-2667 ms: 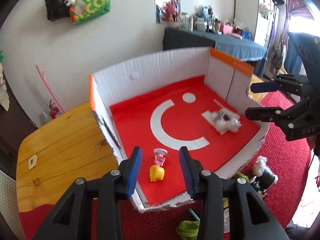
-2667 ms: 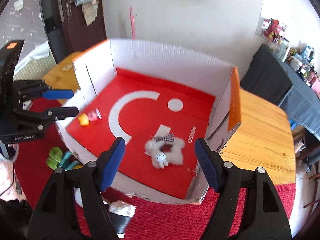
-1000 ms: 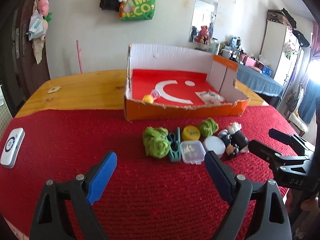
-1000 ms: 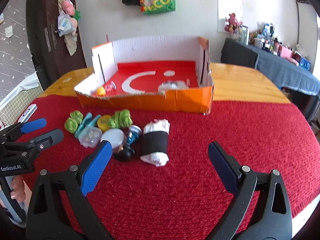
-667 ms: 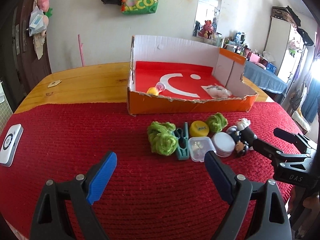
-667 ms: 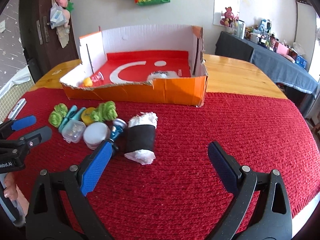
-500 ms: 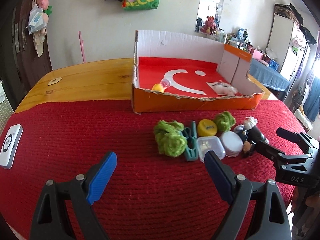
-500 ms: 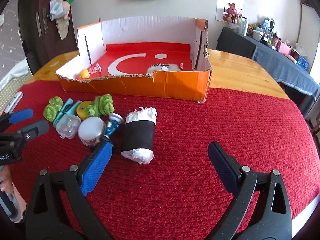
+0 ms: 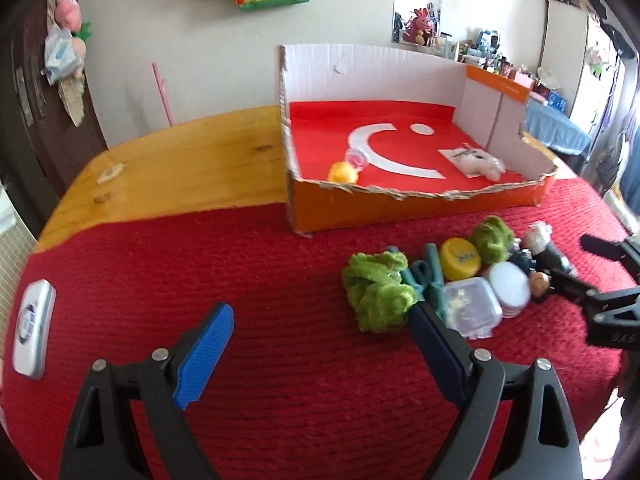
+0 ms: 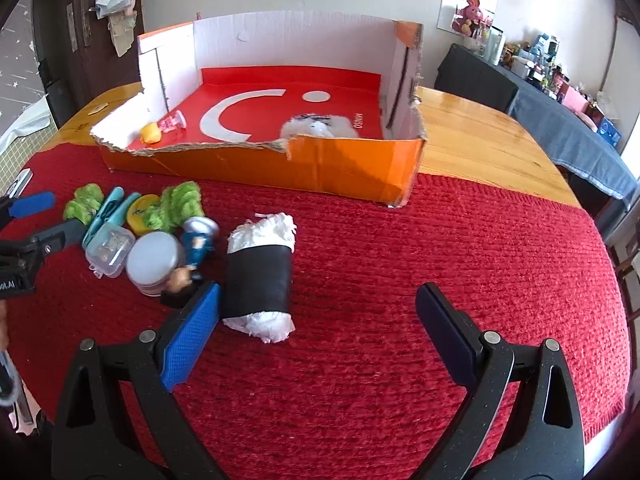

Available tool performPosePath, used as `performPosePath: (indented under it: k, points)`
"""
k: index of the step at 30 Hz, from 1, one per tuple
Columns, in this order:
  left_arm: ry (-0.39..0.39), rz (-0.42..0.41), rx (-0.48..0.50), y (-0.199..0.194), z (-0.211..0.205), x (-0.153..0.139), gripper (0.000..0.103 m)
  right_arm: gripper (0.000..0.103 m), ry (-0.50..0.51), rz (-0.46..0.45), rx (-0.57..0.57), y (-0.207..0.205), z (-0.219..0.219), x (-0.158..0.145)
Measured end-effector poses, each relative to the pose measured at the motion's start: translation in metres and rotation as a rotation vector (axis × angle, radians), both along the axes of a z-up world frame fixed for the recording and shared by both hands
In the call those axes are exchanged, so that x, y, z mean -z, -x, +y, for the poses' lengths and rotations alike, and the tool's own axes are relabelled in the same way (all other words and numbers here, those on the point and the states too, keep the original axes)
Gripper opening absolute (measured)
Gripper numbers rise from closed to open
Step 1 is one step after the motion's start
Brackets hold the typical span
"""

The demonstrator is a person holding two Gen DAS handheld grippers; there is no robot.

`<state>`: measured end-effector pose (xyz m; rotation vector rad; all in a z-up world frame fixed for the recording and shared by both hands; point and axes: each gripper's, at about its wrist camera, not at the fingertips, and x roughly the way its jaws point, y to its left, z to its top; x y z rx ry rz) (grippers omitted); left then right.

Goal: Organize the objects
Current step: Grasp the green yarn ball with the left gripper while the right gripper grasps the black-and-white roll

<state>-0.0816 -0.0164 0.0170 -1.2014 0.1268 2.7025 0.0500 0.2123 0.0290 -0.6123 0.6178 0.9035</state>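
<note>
An orange cardboard box (image 9: 360, 210) (image 10: 352, 168) with a red floor holds a yellow toy (image 9: 342, 172), a pink piece (image 10: 174, 122) and a white plush (image 10: 316, 128). In front of it on the red mat lie green yarn (image 9: 378, 292), a teal clip (image 9: 428, 272), a yellow lid (image 9: 460, 258), a clear case (image 10: 110, 246), a round tin (image 10: 154, 260), a small figure (image 10: 196, 252) and a white roll in a black band (image 10: 258, 272). My left gripper (image 9: 320, 352) is open and empty, just left of the yarn. My right gripper (image 10: 316, 336) is open and empty, right of the roll.
A grey remote (image 9: 30, 324) lies at the mat's left edge. Bare wooden tabletop (image 9: 180, 168) lies left of the box and also right of it (image 10: 480, 148). A dark-covered side table (image 10: 560, 120) stands at the far right.
Both grippers came back from over the box to low over the mat, then moved closer to the row of objects. Both stay open.
</note>
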Motion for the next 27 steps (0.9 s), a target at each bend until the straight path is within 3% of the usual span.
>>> performPosePath:
  k: [8, 17, 19, 21, 23, 27]
  points:
    - [0.022, 0.005, 0.039, 0.003, 0.0, -0.001, 0.092, 0.098, 0.006, -0.011, 0.008, -0.005, 0.001, -0.005]
    - [-0.029, -0.038, 0.103, 0.015, 0.009, 0.004, 0.072, 0.097, 0.038, -0.03, -0.038, -0.001, 0.019, 0.0]
    - [-0.031, -0.034, 0.106, 0.015, 0.01, 0.005, 0.071, 0.093, 0.029, -0.015, -0.039, -0.002, 0.018, 0.0]
    - [-0.036, -0.034, 0.11, 0.016, 0.012, 0.005, 0.068, 0.08, 0.014, 0.021, -0.043, -0.004, 0.018, 0.0]
    - [-0.04, -0.031, 0.114, 0.016, 0.013, 0.004, 0.065, 0.073, 0.01, 0.058, -0.048, -0.006, 0.019, 0.002]
    - [-0.055, -0.032, 0.149, 0.018, 0.018, 0.005, 0.05, 0.058, -0.007, 0.065, -0.056, -0.005, 0.018, 0.001]
